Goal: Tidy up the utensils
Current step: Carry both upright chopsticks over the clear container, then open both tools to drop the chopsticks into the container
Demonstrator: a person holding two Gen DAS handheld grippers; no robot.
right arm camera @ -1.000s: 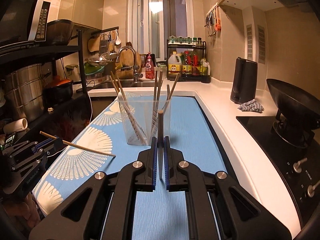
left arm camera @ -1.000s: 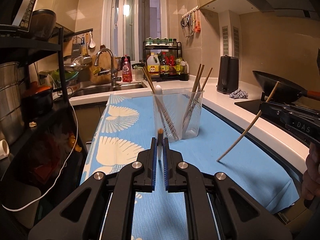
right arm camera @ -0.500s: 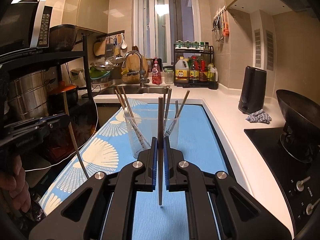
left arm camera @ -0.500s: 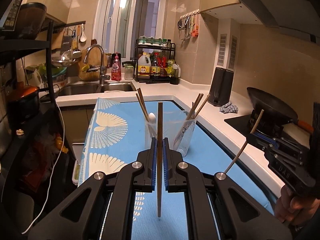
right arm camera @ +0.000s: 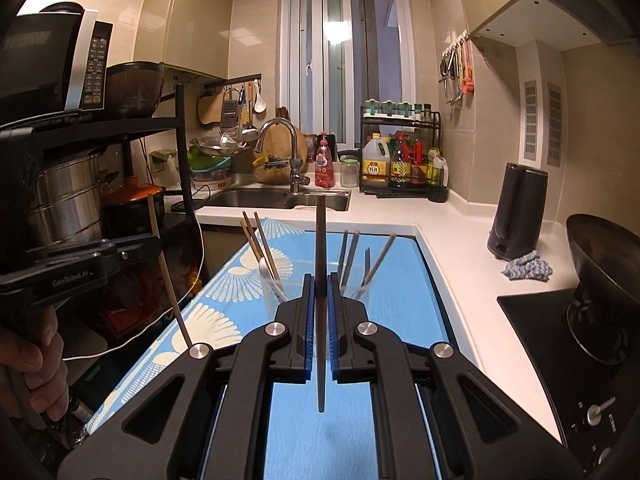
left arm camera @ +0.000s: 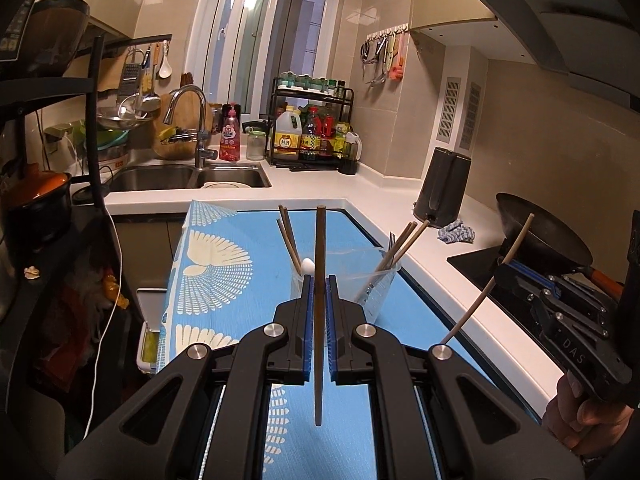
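Note:
My left gripper is shut on a wooden chopstick held upright above the blue mat. My right gripper is shut on another chopstick, also upright. Each gripper shows in the other's view: the right gripper with its pale chopstick, the left gripper with its own chopstick. A clear divided holder stands on the mat just beyond both grippers, holding several chopsticks, a white spoon and a fork. It also shows in the right wrist view.
A sink with a tap lies at the far end. A condiment rack and a black kettle stand on the white counter. A black wok sits on the hob at the right. A black shelf with pots stands at the left.
Both grippers have risen and pulled back from the holder, and both chopsticks have swung from slanted to upright. The holder now sits lower and farther in both views.

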